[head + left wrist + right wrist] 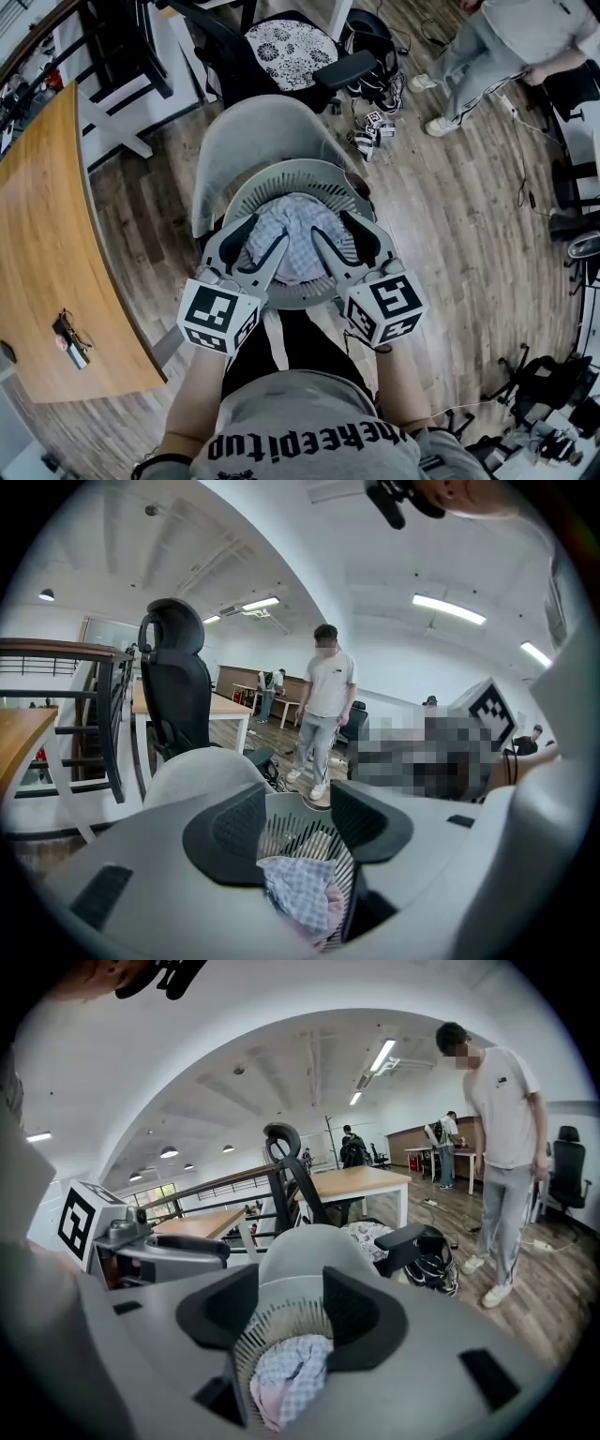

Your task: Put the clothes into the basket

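Your left gripper and right gripper match. Each has a pale grey plastic body ending in 2 jaws faced with black, finely textured pads. Behind each pair of jaws sits a cube with black-and-white square markers on its faces. Further back you wear a grey T-shirt with black lettering across the chest and black legwear. A dark band circles the wrist behind your left gripper.

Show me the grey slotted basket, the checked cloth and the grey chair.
round grey slotted plastic basket (pixel 291 178): head view, far slotted wall.
blue-and-white checked cloth (pixel 302 225): head view, middle of the bundle.
pale grey moulded chair (pixel 251 129): head view, curved shell.
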